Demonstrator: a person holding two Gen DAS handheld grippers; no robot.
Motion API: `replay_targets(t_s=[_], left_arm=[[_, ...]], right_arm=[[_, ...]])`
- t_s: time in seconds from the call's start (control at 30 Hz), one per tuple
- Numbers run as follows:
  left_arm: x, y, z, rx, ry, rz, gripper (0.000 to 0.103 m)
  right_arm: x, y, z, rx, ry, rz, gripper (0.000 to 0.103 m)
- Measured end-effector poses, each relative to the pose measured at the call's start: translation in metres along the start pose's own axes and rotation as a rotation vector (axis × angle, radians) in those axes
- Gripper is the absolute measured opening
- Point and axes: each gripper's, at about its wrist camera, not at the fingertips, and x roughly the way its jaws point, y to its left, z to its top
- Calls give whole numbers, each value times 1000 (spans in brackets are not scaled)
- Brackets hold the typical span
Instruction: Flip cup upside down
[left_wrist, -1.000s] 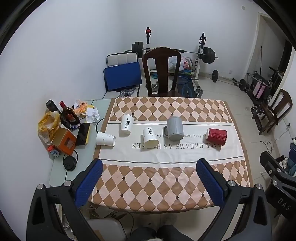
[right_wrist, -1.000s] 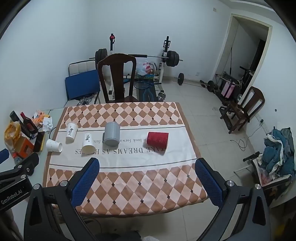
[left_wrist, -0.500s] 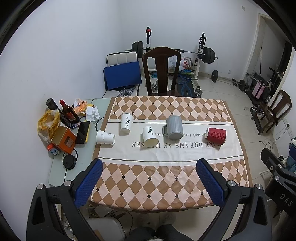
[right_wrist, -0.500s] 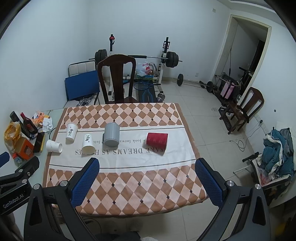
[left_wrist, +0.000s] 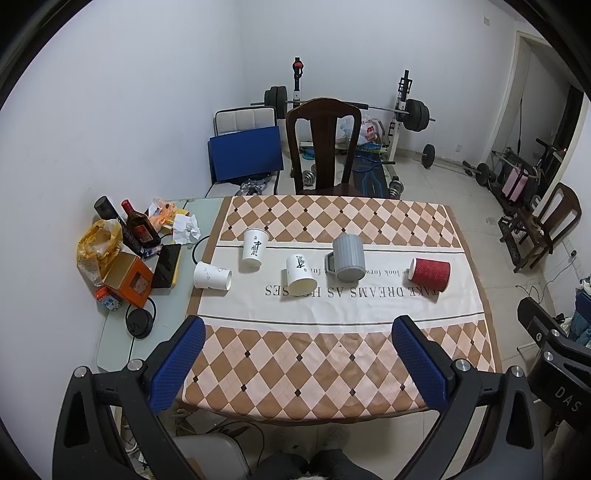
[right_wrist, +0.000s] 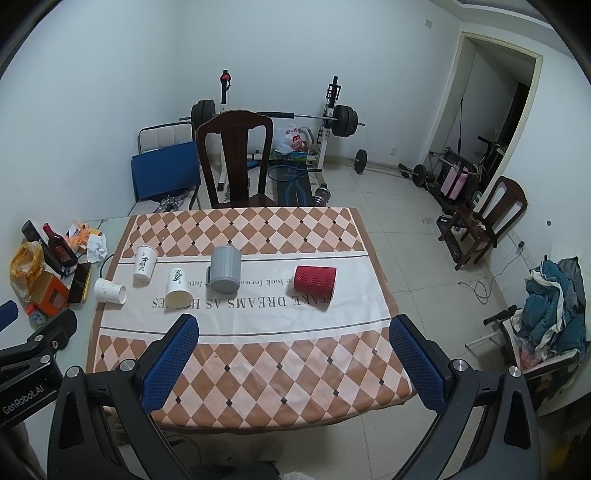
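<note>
Left wrist view shows my left tool (left_wrist: 293, 354) spread wide and empty above the desk's near edge, well short of the cups, since no cup is chosen yet. My right tool (right_wrist: 293, 354) is equally wide and empty. Along the desk's (left_wrist: 332, 384) white middle band: a red ribbed paper cup (left_wrist: 430, 274) lying sideways toward the right edge and a grey ridged mug (left_wrist: 348, 257). Only the right wrist view catches the heaped blue clothes (right_wrist: 557, 306) on the floor.
</note>
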Motion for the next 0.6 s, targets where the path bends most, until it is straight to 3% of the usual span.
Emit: replay_targets(t_s=[0.6], left_arm=[[-13, -2, 6, -9, -9, -10, 103]], right_arm=[[-4, -4, 1, -1, -6, -3, 103]])
